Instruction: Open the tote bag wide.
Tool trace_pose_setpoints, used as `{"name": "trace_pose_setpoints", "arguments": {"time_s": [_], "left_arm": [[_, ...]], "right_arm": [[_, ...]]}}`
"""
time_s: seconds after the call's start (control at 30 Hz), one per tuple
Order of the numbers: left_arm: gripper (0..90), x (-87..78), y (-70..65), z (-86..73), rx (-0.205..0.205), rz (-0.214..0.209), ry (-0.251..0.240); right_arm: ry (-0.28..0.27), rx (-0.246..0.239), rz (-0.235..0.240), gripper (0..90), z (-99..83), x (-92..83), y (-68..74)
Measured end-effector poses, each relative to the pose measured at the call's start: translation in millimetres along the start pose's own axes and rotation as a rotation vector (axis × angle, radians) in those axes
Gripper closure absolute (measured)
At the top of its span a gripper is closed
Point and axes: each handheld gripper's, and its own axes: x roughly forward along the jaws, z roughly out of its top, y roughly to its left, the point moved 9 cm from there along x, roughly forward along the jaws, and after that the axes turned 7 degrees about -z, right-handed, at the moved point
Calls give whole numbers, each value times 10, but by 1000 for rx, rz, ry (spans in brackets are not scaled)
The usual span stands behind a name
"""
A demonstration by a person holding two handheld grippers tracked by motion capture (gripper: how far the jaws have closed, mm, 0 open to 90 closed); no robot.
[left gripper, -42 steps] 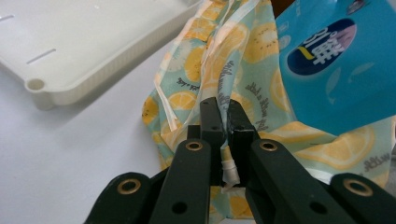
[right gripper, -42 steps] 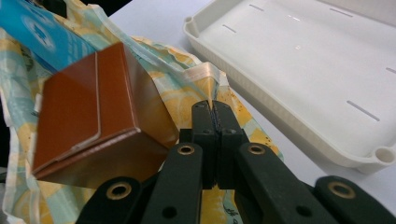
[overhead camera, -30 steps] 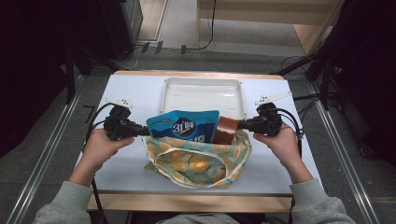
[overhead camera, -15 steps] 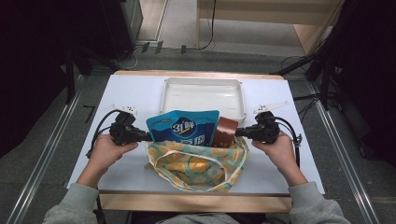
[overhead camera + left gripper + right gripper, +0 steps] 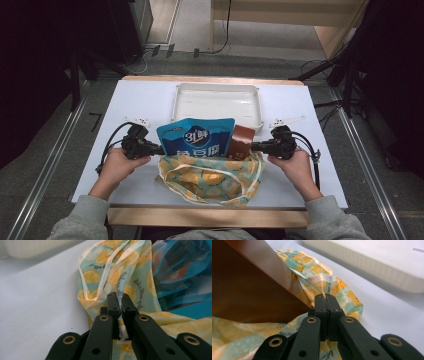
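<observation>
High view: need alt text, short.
A person at a white table pinches a lemon-print bag at each side with the left hand-held gripper and right hand-held gripper. A blue pouch and brown box stick out; a white tray sits behind.

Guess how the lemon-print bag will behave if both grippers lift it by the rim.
The lemon-print bag is probably floppy: its thin film creases where the left gripper and right gripper pinch it. It would likely sag in the middle, since the blue pouch and brown packet stand inside. Both stick out above the rim, so they may tip.
</observation>
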Motion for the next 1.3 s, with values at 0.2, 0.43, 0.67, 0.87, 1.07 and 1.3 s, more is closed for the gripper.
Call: {"name": "trace_pose_setpoints", "arguments": {"time_s": [0.2,0.43,0.67,0.87,1.07,1.3], "left_arm": [[892,58,46,-40,-10,-2,1],[891,107,93,-82,-17,-5,6],[887,137,154,-113,-33,-1,12],[885,167,203,-104,-44,4,18],[889,191,263,-112,-54,20,32],[886,211,308,-118,-62,34,39]], "right_arm": [[1,18,2,900,-61,67,-31],[21,19,3,900,-116,142,-59],[32,14,2,900,-156,192,-91],[52,12,-8,900,-183,247,-120],[73,13,-16,900,-187,312,-156],[88,9,-31,893,-195,359,-180]]}}
